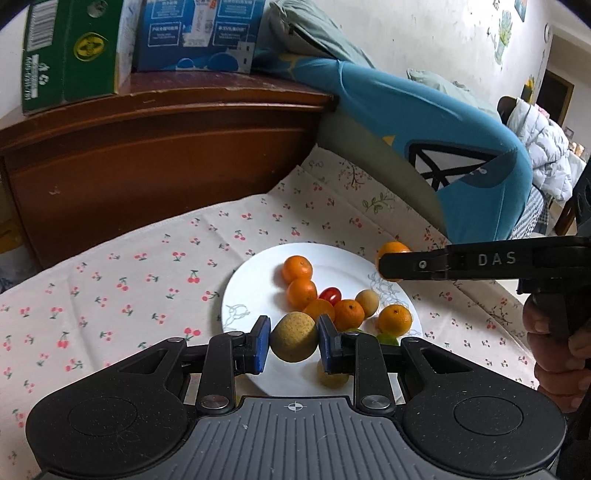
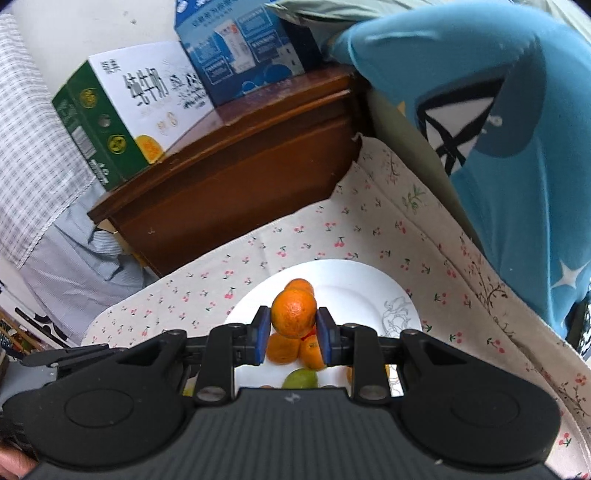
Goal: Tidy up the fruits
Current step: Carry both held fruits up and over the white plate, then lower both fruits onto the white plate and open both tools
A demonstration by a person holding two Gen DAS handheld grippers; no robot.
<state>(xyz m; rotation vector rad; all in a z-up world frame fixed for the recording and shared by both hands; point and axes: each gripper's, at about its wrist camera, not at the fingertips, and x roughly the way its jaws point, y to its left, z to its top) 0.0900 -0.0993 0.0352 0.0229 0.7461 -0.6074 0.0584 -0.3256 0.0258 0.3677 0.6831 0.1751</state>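
A white plate (image 1: 251, 273) on the cherry-print cloth carries several small oranges (image 1: 297, 268), a cherry tomato (image 1: 330, 294), a brownish round fruit (image 1: 367, 302) and green fruits. My left gripper (image 1: 294, 341) is shut on a yellow-brown speckled fruit (image 1: 294, 341), held over the plate's near edge. In the right wrist view my right gripper (image 2: 294, 313) is shut on an orange (image 2: 294, 313) above the plate (image 2: 354, 295), with more oranges (image 2: 282, 349) and a green fruit (image 2: 300, 378) below it. The right gripper also shows from the side (image 1: 384, 264) at the plate's right edge, orange (image 1: 393, 248) at its tip.
A dark wooden cabinet (image 1: 155, 147) stands behind the cloth, with a green carton (image 1: 74, 55) and a blue carton (image 1: 199, 33) on top. A blue cushion (image 1: 443, 140) leans at the right. A hand (image 1: 554, 354) grips the right gripper's handle.
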